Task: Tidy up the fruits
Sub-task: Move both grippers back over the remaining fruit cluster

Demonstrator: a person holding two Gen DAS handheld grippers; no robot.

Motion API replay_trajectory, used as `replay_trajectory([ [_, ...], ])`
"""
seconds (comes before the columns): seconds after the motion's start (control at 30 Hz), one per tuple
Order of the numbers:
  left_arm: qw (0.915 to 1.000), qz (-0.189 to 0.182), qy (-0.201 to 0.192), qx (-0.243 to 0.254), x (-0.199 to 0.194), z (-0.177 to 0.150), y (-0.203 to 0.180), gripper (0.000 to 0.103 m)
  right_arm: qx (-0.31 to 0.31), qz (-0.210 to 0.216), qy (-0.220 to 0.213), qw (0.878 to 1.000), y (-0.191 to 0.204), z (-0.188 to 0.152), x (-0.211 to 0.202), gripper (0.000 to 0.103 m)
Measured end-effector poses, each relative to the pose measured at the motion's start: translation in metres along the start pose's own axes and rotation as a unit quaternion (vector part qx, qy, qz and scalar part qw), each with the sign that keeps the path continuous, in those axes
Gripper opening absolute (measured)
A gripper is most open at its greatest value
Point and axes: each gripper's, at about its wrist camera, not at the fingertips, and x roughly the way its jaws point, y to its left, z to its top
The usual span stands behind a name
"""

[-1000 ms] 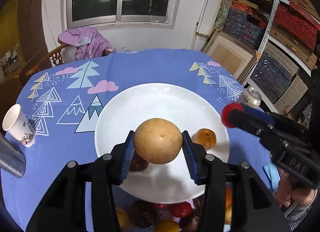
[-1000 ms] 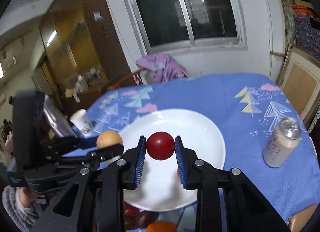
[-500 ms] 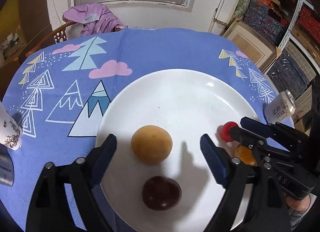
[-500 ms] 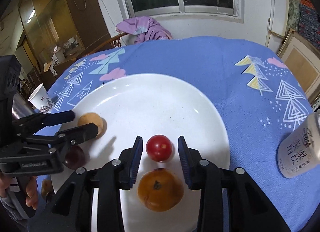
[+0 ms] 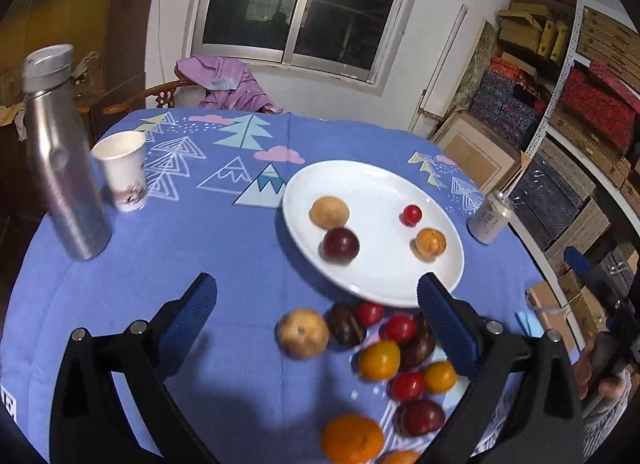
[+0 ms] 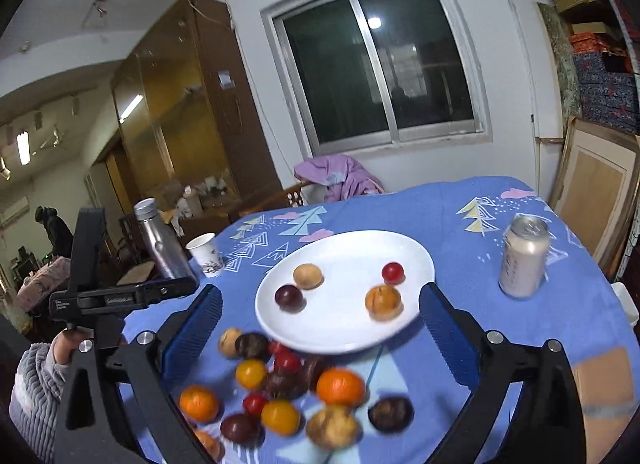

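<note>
A white plate (image 5: 372, 280) (image 6: 344, 328) on the blue tablecloth carries a tan round fruit (image 5: 329, 211) (image 6: 307, 276), a dark plum (image 5: 341, 245) (image 6: 289, 297), a small red tomato (image 5: 411, 215) (image 6: 392, 272) and an orange fruit (image 5: 430, 244) (image 6: 383, 301). Several loose fruits (image 5: 384, 356) (image 6: 280, 384) lie in a pile on the cloth in front of the plate. My left gripper (image 5: 314, 292) hangs above that pile, jaws opening wide, nothing held. My right gripper (image 6: 320, 296) is likewise back from the plate, jaws opening, with nothing in them.
A steel bottle (image 5: 60, 151) and a paper cup (image 5: 122, 169) stand at the table's left. A drink can (image 5: 490, 219) (image 6: 522, 260) stands right of the plate. A chair with a purple garment (image 5: 228, 83) is behind the table, and shelves of boxes (image 5: 580, 103) line the right.
The left gripper let go of the tan fruit and the right let go of the red tomato, both on the plate. Both opened wide and drew back, bringing the loose pile into view.
</note>
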Motion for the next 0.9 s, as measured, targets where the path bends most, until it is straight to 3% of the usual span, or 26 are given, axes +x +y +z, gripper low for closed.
replay_trajectory([
  [0.1,0.9981,0.051,-0.016,0.030,-0.020,-0.048,0.001,0.099,0.010,-0.002,-0.017,1.000,-0.007,-0.036,-0.021,0.100],
  [0.23,0.9967,0.073,-0.007,0.035,-0.027,-0.099,0.008,0.099,0.020,-0.015,0.025,0.999,-0.007,-0.057,-0.019,0.100],
  [0.37,0.9975,0.045,-0.020,0.052,-0.046,-0.111,0.000,0.099,0.030,0.004,0.020,0.999,0.000,-0.067,-0.026,0.100],
  [0.53,0.9954,0.022,0.017,0.092,-0.037,-0.122,-0.019,0.099,0.002,0.014,0.056,0.998,0.016,-0.080,-0.025,0.100],
  [0.7,0.9951,0.000,0.042,0.089,-0.031,-0.126,-0.020,0.099,-0.014,0.016,0.070,0.997,0.023,-0.084,-0.023,0.100],
  [0.9,0.9932,-0.002,0.066,0.096,-0.019,-0.127,-0.023,0.095,0.000,0.019,0.077,0.997,0.019,-0.083,-0.021,0.100],
])
